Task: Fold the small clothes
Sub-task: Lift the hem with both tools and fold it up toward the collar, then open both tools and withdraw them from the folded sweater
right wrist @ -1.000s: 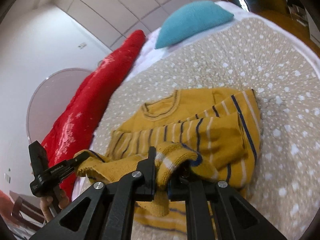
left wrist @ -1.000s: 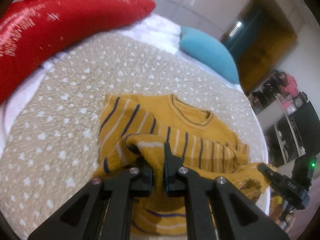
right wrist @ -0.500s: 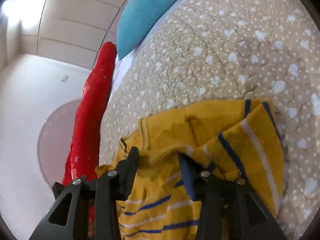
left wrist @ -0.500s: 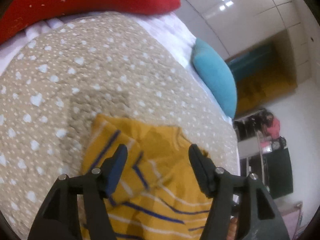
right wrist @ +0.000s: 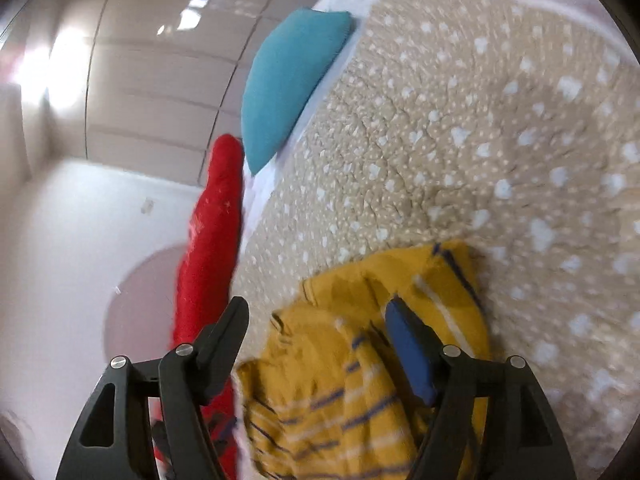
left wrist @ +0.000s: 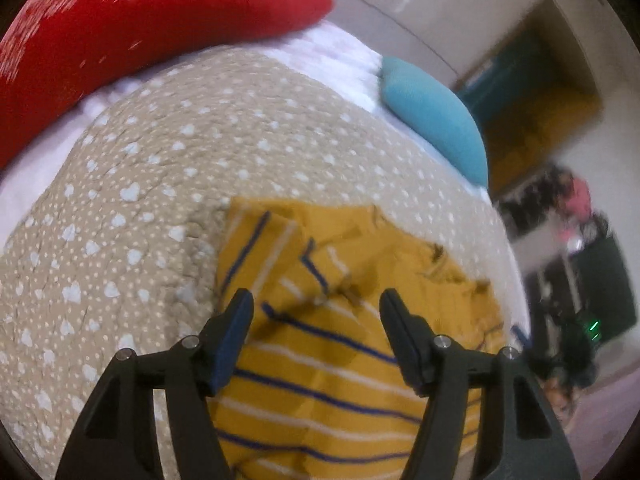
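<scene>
A small mustard-yellow sweater (left wrist: 320,360) with blue and white stripes lies folded over on the beige quilt (left wrist: 160,200) with white hearts. My left gripper (left wrist: 316,304) hovers just above its striped part, jaws wide apart and gripping nothing. In the right wrist view the same sweater (right wrist: 352,360) lies bunched below my right gripper (right wrist: 316,312). Its jaws are opening, the cloth lies under them and the pads do not press on it.
A long red cushion (left wrist: 120,32) runs along the far edge of the bed, and a teal pillow (left wrist: 436,120) lies at the head. Both show in the right wrist view too: red cushion (right wrist: 212,240), teal pillow (right wrist: 288,80). Shelves and dark furniture (left wrist: 580,280) stand beyond the bed.
Both grippers were shut on folds of the sweater a second ago; both have let go and spread wide. The sweater's lower part now lies folded over its upper part. The right gripper has rolled.
</scene>
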Demonstrator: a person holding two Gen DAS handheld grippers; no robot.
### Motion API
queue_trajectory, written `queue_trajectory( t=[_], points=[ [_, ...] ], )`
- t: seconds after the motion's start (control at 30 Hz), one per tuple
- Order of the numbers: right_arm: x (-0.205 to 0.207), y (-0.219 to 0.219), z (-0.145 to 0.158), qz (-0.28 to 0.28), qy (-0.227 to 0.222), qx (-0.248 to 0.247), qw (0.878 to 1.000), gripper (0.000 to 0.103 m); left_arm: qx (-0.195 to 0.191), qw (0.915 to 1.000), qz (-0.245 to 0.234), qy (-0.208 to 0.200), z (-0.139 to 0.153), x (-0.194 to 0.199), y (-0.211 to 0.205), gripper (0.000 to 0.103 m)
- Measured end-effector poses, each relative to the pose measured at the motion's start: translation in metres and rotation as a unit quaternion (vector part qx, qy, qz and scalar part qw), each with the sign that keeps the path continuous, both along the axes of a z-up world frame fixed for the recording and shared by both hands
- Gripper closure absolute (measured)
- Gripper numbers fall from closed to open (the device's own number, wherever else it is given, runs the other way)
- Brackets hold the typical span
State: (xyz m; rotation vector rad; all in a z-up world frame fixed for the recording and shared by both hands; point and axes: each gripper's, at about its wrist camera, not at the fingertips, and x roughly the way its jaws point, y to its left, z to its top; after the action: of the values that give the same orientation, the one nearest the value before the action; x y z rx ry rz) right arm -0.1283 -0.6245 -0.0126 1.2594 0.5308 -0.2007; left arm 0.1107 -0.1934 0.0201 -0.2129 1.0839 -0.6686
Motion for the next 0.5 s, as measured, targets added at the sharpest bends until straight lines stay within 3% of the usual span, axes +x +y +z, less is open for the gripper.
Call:
queue_trajectory(
  t=[0.07, 0.1, 0.2, 0.27, 0.37, 0.5],
  points=[
    [0.001, 0.016, 0.013, 0.025, 0.017, -0.048, 0.998, 0.032, 0.019, 0.9987, -0.036, -0.031, 0.004, -0.015, -0.018, 0.039],
    [0.003, 0.025, 0.020, 0.042, 0.025, -0.076, 0.996, 0.039, 0.023, 0.9970, -0.058, -0.046, 0.007, -0.023, -0.028, 0.039],
    [0.026, 0.062, 0.034, 0.109, 0.056, -0.172, 0.977, 0.051, 0.019, 0.9902, -0.120, -0.069, 0.010, -0.039, -0.056, 0.039],
    [0.042, 0.077, 0.028, 0.149, 0.060, -0.185, 0.969, 0.053, 0.049, 0.9867, -0.136, -0.075, 0.003, -0.037, -0.074, 0.039],
    [0.074, 0.083, 0.010, 0.172, 0.092, -0.203, 0.960, 0.053, 0.105, 0.9878, -0.093, -0.066, -0.019, -0.003, -0.088, 0.039],
    [0.101, 0.062, -0.023, 0.150, 0.150, -0.203, 0.956, 0.054, 0.119, 0.9929, 0.002, 0.003, -0.054, 0.060, -0.065, 0.039]
  ],
)
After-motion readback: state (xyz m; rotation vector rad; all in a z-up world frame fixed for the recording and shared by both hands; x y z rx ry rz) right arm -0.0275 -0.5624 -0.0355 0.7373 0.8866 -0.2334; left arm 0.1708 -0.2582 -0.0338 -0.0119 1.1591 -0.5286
